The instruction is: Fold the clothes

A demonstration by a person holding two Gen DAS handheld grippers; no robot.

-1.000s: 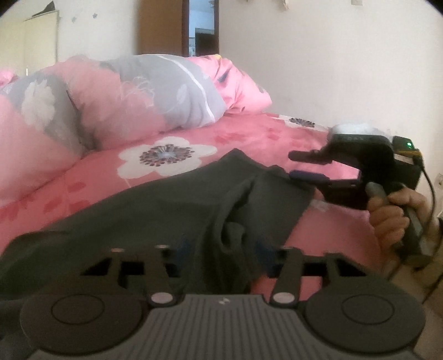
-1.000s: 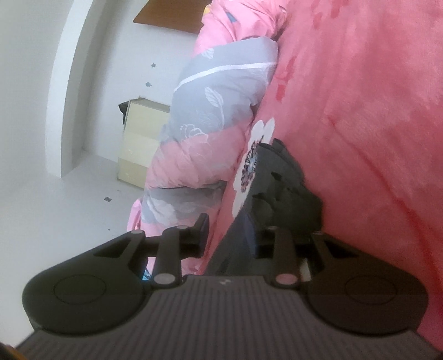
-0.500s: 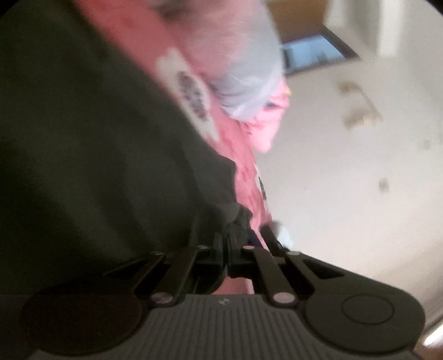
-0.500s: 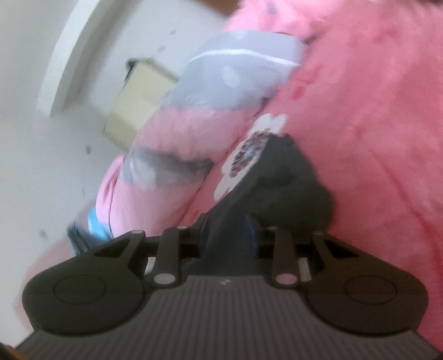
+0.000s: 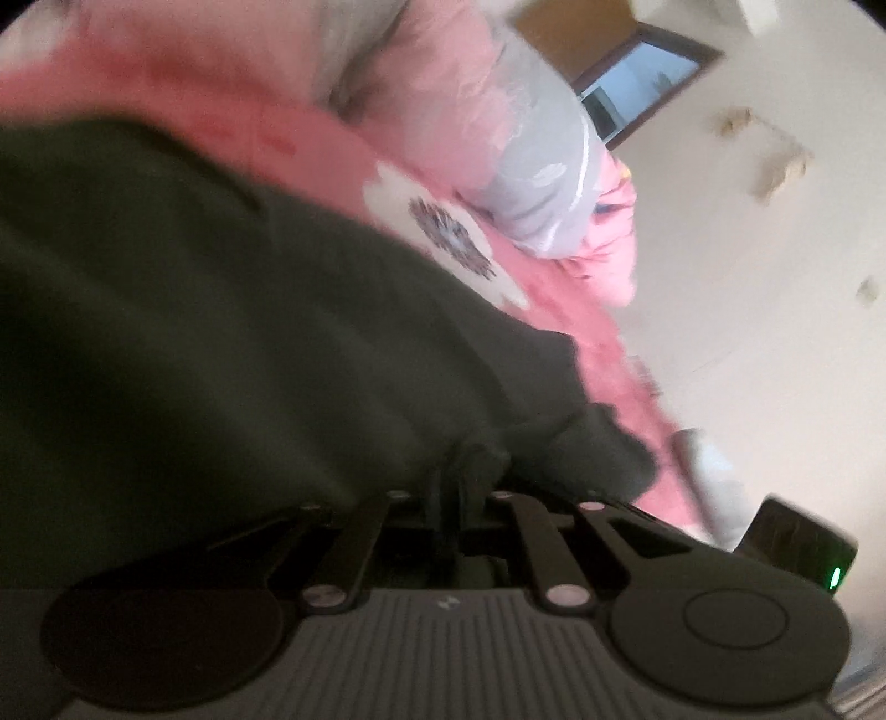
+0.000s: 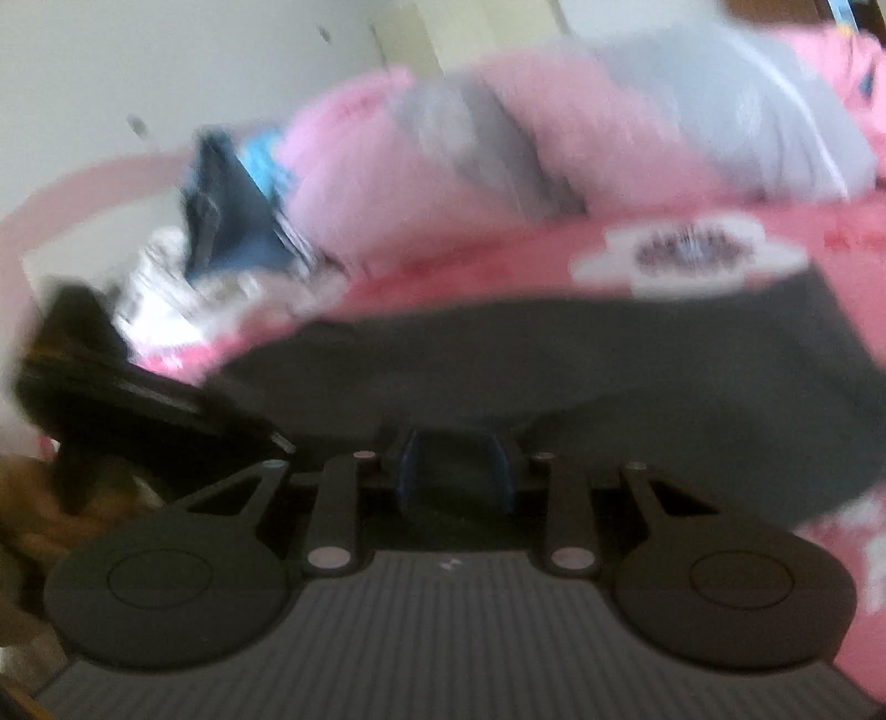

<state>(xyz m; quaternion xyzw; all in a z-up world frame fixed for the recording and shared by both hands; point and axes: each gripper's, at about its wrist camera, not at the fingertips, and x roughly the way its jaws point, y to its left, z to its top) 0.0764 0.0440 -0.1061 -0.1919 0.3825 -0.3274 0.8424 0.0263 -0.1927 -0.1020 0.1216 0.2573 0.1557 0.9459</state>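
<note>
Left wrist view: my left gripper (image 5: pixel 449 476), jaws opening slightly, pinches a fold of the dark garment (image 5: pixel 221 332). My right gripper (image 6: pixel 454 465), jaws closing, clamps the same cloth's edge. Beyond, it sprawls over the pink floral bedspread (image 6: pixel 498 266) toward the rolled duvet (image 5: pixel 531 166).

The dark grey-green cloth garment (image 5: pixel 232 343) looks matt and soft, with a fine knit-like surface and thicker bunched hems. It lies on a pink flower-printed fabric bedsheet (image 5: pixel 559 310) that appears slightly fuzzy. The rolled pink and grey quilt (image 5: pixel 531 166) has a smoother, faintly shiny cloth cover. Both black plastic grippers, left (image 5: pixel 451 482) and right (image 6: pixel 455 471), are matt, with ribbed grey housings and small shiny metal pins. The brown door frame (image 5: pixel 659 50) looks like wood.
</note>
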